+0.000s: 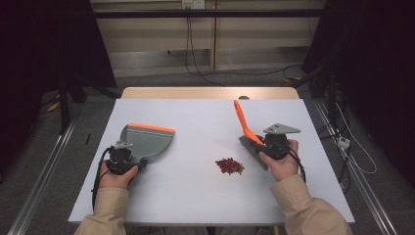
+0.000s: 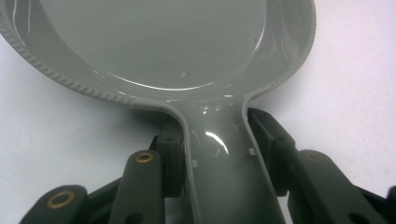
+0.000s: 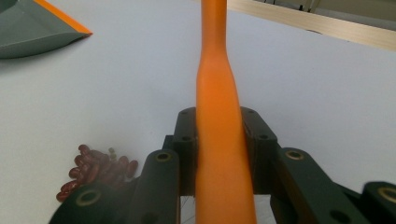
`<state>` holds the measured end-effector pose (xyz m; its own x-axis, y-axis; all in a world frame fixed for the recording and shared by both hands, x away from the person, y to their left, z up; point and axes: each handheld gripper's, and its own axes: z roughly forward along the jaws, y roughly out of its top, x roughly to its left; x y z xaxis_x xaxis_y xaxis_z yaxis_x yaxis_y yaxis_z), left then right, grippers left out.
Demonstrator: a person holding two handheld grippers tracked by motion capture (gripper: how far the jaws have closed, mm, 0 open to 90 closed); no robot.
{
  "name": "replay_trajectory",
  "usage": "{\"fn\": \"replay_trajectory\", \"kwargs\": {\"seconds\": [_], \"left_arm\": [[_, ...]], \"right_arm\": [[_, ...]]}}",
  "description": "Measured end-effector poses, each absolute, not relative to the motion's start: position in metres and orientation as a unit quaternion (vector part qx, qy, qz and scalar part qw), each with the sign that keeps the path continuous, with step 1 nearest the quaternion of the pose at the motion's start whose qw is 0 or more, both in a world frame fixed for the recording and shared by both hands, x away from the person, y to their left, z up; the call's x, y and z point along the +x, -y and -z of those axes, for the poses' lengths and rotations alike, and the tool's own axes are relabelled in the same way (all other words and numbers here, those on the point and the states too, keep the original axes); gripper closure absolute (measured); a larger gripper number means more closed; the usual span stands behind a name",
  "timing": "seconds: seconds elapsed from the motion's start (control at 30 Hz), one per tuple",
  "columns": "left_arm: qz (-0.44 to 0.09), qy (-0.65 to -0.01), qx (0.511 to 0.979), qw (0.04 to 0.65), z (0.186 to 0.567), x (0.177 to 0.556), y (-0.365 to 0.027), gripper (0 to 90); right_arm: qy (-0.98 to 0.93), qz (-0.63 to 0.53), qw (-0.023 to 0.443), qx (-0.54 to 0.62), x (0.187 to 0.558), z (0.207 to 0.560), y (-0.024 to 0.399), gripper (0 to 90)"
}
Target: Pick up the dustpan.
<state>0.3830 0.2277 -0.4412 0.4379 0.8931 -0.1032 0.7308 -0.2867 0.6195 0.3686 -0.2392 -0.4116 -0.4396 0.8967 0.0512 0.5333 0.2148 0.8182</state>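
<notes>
Black jaws of the left hand-held gripper clasp the dustpan's glossy grey plastic handle, the pan lying flat at the table's left side. The right hand-held gripper is clenched on the brush's smooth orange handle. Between them lies a small heap of dark red beans. Sweeping should go best with the orange lip pressed flush and short, low strokes, since beans roll.
</notes>
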Motion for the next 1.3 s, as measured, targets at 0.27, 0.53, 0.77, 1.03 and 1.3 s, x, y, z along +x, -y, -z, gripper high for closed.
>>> {"fn": "replay_trajectory", "kwargs": {"seconds": [0.27, 0.53, 0.77, 1.03, 1.3], "left_arm": [[-0.12, -0.487, 0.801, 0.327, 0.433, 0.378, -0.233, 61.0], [-0.095, -0.447, 0.816, 0.354, 0.423, 0.369, -0.227, 61.0], [-0.05, -0.388, 0.845, 0.365, 0.419, 0.361, -0.209, 61.0], [-0.009, -0.341, 0.865, 0.369, 0.42, 0.354, -0.194, 60.9], [0.028, -0.294, 0.882, 0.368, 0.421, 0.344, -0.192, 60.9]], "right_arm": [[-0.744, -0.408, 0.225, 0.479, 0.368, 0.412, 0.242, 71.1], [-0.745, -0.409, 0.223, 0.478, 0.368, 0.412, 0.243, 71.1], [-0.743, -0.408, 0.226, 0.48, 0.368, 0.413, 0.246, 71.1], [-0.741, -0.41, 0.226, 0.481, 0.369, 0.415, 0.247, 71.1], [-0.742, -0.407, 0.225, 0.483, 0.37, 0.416, 0.248, 71.1]]}}
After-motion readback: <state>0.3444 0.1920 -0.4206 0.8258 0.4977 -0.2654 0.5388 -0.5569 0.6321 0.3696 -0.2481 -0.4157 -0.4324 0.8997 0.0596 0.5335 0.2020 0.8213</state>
